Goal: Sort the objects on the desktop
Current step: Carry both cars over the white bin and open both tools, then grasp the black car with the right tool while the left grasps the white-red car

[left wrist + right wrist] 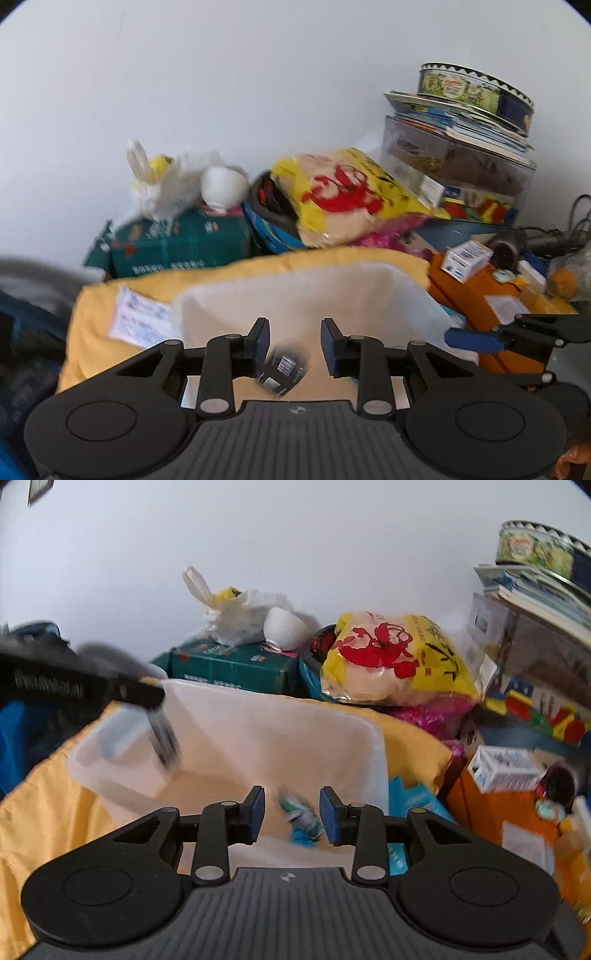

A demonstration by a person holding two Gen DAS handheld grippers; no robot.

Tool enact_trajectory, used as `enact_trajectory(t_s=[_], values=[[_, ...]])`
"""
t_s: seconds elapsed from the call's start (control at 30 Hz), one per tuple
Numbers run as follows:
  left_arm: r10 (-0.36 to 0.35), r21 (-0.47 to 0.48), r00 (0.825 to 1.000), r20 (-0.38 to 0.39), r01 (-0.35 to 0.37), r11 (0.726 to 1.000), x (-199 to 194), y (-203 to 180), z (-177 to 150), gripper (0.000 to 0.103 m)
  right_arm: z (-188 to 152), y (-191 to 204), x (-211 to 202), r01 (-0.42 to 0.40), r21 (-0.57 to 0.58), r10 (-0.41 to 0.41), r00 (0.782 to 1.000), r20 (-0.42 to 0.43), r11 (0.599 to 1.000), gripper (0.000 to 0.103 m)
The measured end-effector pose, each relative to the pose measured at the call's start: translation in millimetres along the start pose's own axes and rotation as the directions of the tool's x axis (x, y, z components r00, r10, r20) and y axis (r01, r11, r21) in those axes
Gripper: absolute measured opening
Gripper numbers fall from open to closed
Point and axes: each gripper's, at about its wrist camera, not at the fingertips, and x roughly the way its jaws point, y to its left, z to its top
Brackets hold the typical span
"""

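Left wrist: both claws (294, 346) (292, 820) spread apart over translucent plastic bin (258, 723).

Background only: white wall (258, 74) behind; round printed tin (476, 94) on a stack of booklets (458, 122) atop a clear storage box (454, 162), far right. Green carton (181, 243) at back left with a tied white plastic bag (162, 184) and a white bowl (224, 184) on top; yellow bag with red print (351, 195) just right of it, leaning on clutter. Yellow cloth (96, 332) spread in front, orange box (491, 299) to its right.
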Motion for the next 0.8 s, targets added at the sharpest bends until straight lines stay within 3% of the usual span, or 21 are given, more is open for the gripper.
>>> enact_trajectory(t_s=[0.07,0.2,0.33,0.47,0.53,0.67,0.8], values=[[-0.004,0.014,1.0,0.0,0.004,1.0,-10,-3,-15,0.042,-10,0,-15,-0.005,0.006,0.005,1.0,0.013,1.0,0.037],[-0.039,0.002,0.998,-0.05,0.04,0.999,-33,-5,-56,0.042,-34,2,-34,-0.047,0.023,0.047,0.999,-0.014,0.999,0.037],[-0.046,0.003,0.989,-0.142,0.047,0.999,-48,-14,-109,0.043,-72,9,-45,-0.066,0.023,0.067,0.994,-0.089,0.998,0.037],[-0.092,0.012,0.966,-0.242,0.098,0.995,-53,-33,-158,0.043,-115,17,-50,-0.082,0.01,0.083,0.976,-0.202,0.997,0.033],[-0.11,0.069,0.951,-0.29,0.136,0.988,-52,-50,-176,0.043,-131,18,-55,-0.073,0.018,0.075,0.968,-0.239,0.997,0.033],[-0.087,0.284,0.947,-0.309,0.179,0.942,-45,-89,-193,0.043,-151,15,-61,-0.04,0.01,0.041,0.961,-0.274,0.999,0.031],[-0.074,0.352,0.938,-0.338,0.199,0.915,-25,-105,-198,0.043,-151,13,-69,-0.011,-0.003,0.009,0.968,-0.249,1.0,0.031]])
